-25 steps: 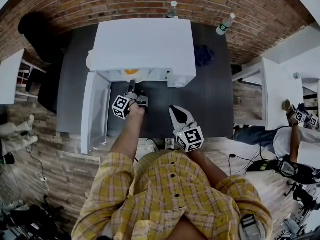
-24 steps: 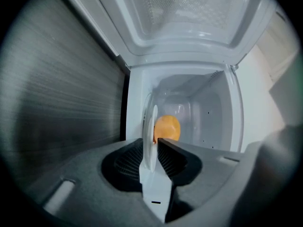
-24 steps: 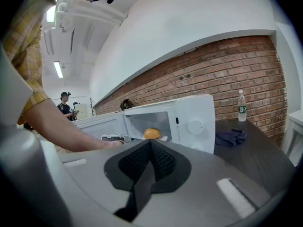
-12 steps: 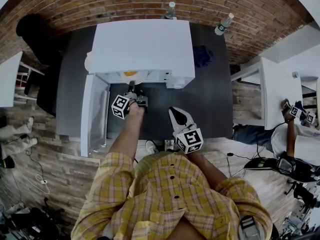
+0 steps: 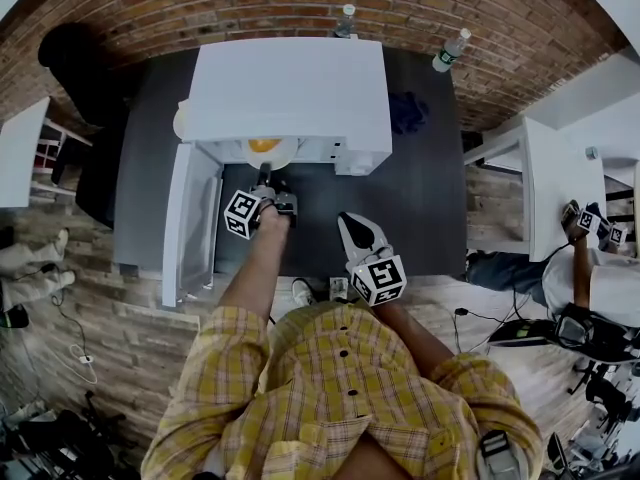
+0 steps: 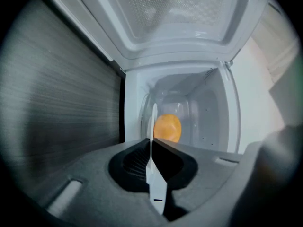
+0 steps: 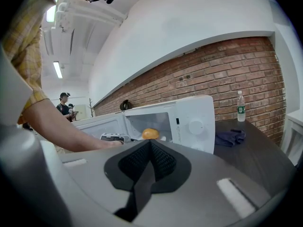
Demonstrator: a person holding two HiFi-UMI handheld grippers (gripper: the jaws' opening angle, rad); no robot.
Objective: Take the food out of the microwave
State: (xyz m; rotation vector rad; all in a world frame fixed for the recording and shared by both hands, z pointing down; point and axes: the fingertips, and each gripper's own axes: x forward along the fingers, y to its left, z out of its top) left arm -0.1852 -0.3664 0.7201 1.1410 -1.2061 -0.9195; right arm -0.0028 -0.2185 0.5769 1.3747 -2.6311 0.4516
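A white microwave (image 5: pixel 290 88) stands on a dark table (image 5: pixel 420 208) with its door (image 5: pixel 190 218) swung open to the left. Inside it, round orange food (image 5: pixel 264 145) lies on a white plate (image 5: pixel 281 154). My left gripper (image 5: pixel 265 171) reaches into the opening. In the left gripper view its jaws are closing, and they pinch the plate's rim (image 6: pixel 154 122), seen edge-on, with the food (image 6: pixel 167 127) just behind. My right gripper (image 5: pixel 346 220) hangs back over the table's front, shut on nothing. From there the food (image 7: pixel 150 133) shows in the open microwave (image 7: pixel 194 122).
Two water bottles (image 5: pixel 452 48) (image 5: pixel 344 18) stand by the brick wall behind the microwave. A dark blue cloth (image 5: pixel 408 111) lies to its right. A white table (image 5: pixel 550 183) stands further right, with another person (image 5: pixel 590 268) beside it.
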